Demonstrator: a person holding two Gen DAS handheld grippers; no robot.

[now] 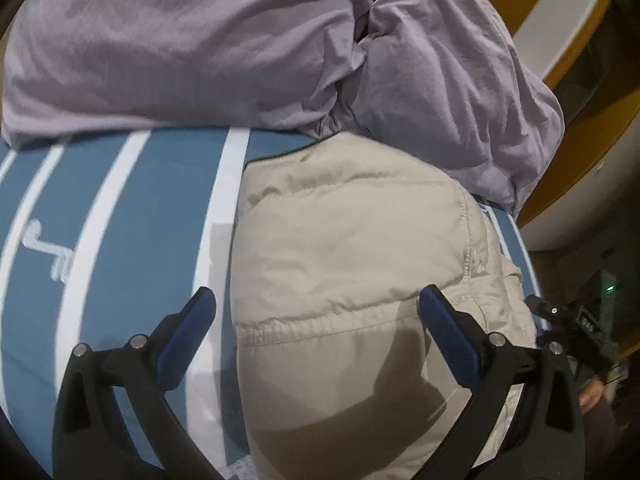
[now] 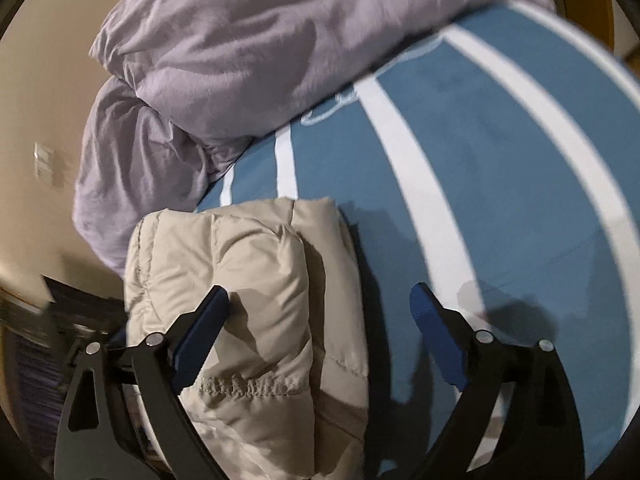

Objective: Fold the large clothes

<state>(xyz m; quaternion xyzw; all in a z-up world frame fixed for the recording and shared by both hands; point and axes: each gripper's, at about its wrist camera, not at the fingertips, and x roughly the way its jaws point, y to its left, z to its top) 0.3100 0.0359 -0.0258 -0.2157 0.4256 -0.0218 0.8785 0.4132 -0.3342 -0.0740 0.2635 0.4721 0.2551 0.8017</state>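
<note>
Beige puffer jacket (image 1: 348,264) lay folded on the striped bed (image 1: 120,216).
Both hand-held grippers, left (image 1: 316,340) and right (image 2: 320,332), stood apart, holding nothing; lilac duvet (image 1: 240,40) at twelve o'clock. Pressing the bundle flat would probably tidy it.

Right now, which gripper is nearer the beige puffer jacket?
Left, narrowly. The left gripper hangs open straight over the beige puffer jacket; the right gripper is open over its edge, half above the striped blue bedsheet.
</note>
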